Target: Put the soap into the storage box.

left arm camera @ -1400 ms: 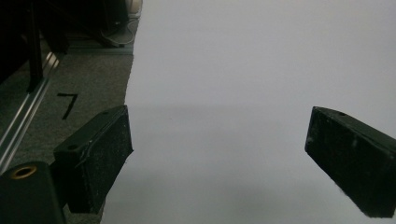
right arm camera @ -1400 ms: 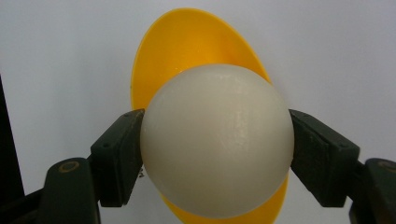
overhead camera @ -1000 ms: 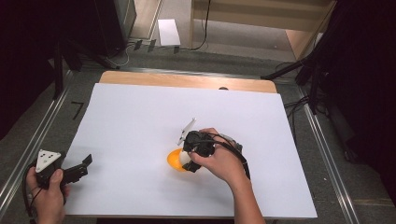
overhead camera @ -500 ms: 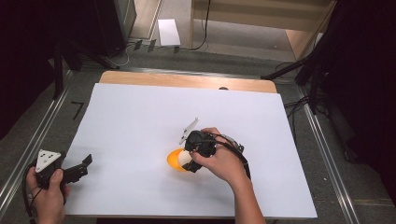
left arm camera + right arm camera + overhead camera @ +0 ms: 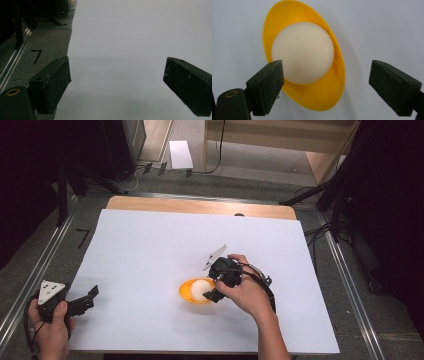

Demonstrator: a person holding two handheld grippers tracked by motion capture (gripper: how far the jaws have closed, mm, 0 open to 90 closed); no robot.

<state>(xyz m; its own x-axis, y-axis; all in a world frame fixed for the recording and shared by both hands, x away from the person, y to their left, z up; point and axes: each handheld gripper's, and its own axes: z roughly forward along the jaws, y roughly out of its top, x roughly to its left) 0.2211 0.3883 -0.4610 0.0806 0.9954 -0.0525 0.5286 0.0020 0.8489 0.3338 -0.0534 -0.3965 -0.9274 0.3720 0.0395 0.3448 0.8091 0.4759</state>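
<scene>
Two grippers: from above, your right gripper is hanging beside the yellow bowl holding the white ball mid-table, while the left gripper is idling near the corner. Its own camera is showing wide jaws over bare white paper. Yours on the right is revealing jaws spread wide, straddling the bowl's rim, touching nothing.

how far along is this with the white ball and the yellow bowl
Done: the smooth white ball sits inside the shallow yellow plastic bowl on the white table sheet. In hand: the right hand-held gripper hovers open at the bowl's edge, gripping nothing. The left hand-held gripper waits open at the table's near-left corner. Nothing else looks pending.
</scene>
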